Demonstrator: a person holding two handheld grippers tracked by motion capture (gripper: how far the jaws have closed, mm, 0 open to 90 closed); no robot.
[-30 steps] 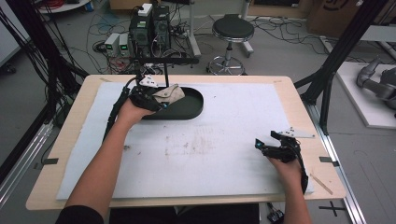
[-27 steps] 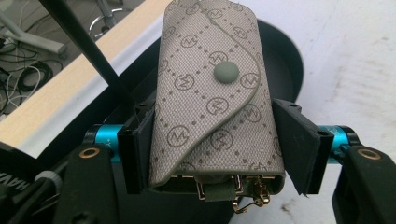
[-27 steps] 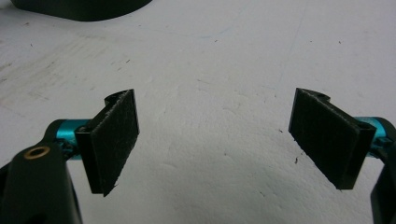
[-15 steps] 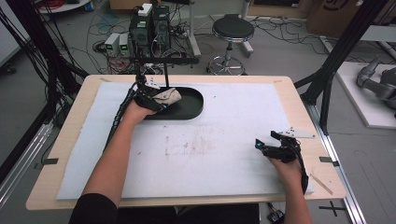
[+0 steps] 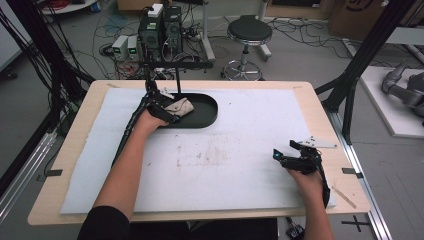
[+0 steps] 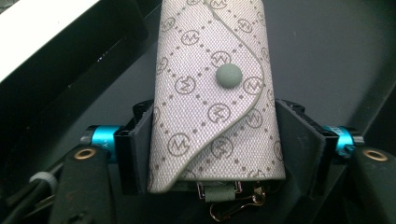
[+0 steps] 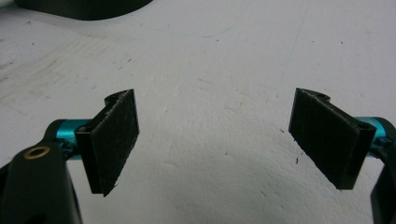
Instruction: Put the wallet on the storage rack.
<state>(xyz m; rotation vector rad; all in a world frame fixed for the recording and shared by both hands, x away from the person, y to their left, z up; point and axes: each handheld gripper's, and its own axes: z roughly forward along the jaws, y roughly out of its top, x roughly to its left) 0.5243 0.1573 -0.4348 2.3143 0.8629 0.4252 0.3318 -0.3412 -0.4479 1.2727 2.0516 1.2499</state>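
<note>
Left hand-held gripper (image 5: pixel 167 111) is down in the black oval tray (image 5: pixel 207 116) at the far left of the counter (image 5: pixel 240 130), with the beige monogram key pouch (image 6: pixel 215 93) lying between its pads (image 6: pixel 140 149). Pouch sits flat on the tray floor, snap flap up, metal clip end (image 6: pixel 224 198) toward the gripper body. In the left gripper view the left pad looks to touch the pouch edge, while the right pad stands a sliver off it, so I read the jaws as apart around the pouch rather than clamped; they have just been opening, pouch between them. My guess at why: this is a set-down, pouch lowered lengthwise so it lands flat inside the tray wall, then let go. Right hand-held gripper (image 5: pixel 295 159) rests on the white foam mat (image 5: pixel 250 165) near the counter's right edge, jaws wide apart with nothing between them (parked out of the way, I'd say, since the job needs one hand). Versus the earlier high views: the left hand and pouch sat a bit higher over the tray's left end a second ago and have since come down into it; the forearm now stretches further in. Right hand has not moved. Next call is likely a clean retreat without dragging the pouch.
</note>
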